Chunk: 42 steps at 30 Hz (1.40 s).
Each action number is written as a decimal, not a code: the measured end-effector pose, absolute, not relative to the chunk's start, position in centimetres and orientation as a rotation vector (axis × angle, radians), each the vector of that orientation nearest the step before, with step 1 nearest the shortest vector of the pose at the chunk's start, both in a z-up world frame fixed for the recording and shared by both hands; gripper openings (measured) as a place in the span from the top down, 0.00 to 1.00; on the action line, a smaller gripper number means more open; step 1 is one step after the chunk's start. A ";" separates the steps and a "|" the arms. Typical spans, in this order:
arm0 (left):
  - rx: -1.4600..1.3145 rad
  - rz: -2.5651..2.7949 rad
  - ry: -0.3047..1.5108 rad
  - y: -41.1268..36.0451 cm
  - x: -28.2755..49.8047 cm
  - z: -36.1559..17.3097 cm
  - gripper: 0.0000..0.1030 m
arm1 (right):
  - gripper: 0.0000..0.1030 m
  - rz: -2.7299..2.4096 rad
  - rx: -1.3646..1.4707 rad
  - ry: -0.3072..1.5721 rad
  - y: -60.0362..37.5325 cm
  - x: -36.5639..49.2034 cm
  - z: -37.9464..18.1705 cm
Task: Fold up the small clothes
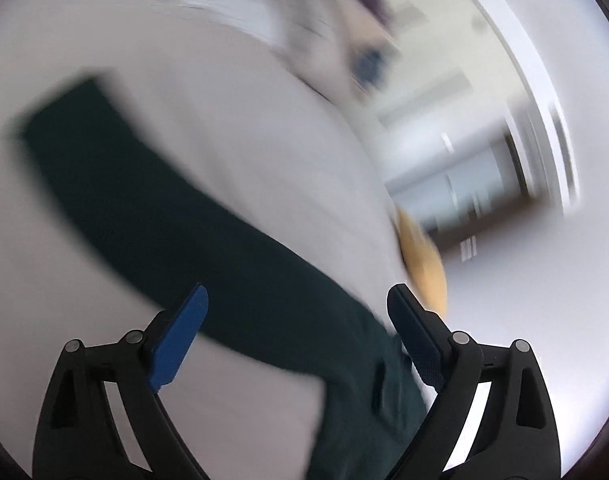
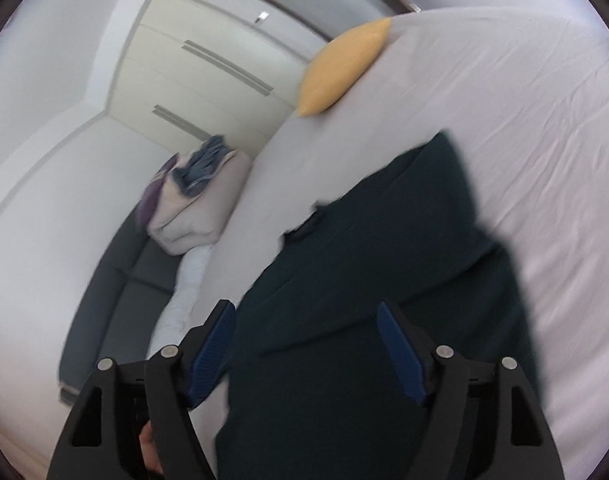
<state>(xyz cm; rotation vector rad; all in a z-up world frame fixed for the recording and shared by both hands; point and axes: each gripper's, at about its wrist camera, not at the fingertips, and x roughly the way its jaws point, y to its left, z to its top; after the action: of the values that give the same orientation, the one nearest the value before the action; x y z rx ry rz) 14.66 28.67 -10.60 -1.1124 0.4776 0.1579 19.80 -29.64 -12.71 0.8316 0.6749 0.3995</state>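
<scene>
A dark green fabric garment lies spread on the white wrinkled bed sheet, beneath both tongs. The left tongs and right tongs gape open, empty. Far off sit a yellow cushion and a heap of bundled clothes; the left view is blurred.

Both views were bright with soft, even, diffuse light whose source could not be told; shadows were faint. The left wrist view was heavily smeared by motion: the dark green garment ahead of the jaws had streaked edges, and the room beyond the right jaw was a blur of lines. The right wrist view was sharper, though the garment's outline past the jaws stayed soft. The white bed sheet looked nearly washed out. Fisheye curvature bent straight lines, and a dark rim ringed each frame.
</scene>
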 end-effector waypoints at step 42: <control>0.050 -0.069 0.679 -1.1 30.8 -9.7 0.92 | 0.28 0.479 0.894 0.850 -21.7 22.8 -15.1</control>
<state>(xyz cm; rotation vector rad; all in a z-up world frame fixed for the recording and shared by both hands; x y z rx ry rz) 30.81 -1.14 -9.65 0.0501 0.6793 -0.0694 22.85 -21.71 -15.13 0.8943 0.8496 0.4793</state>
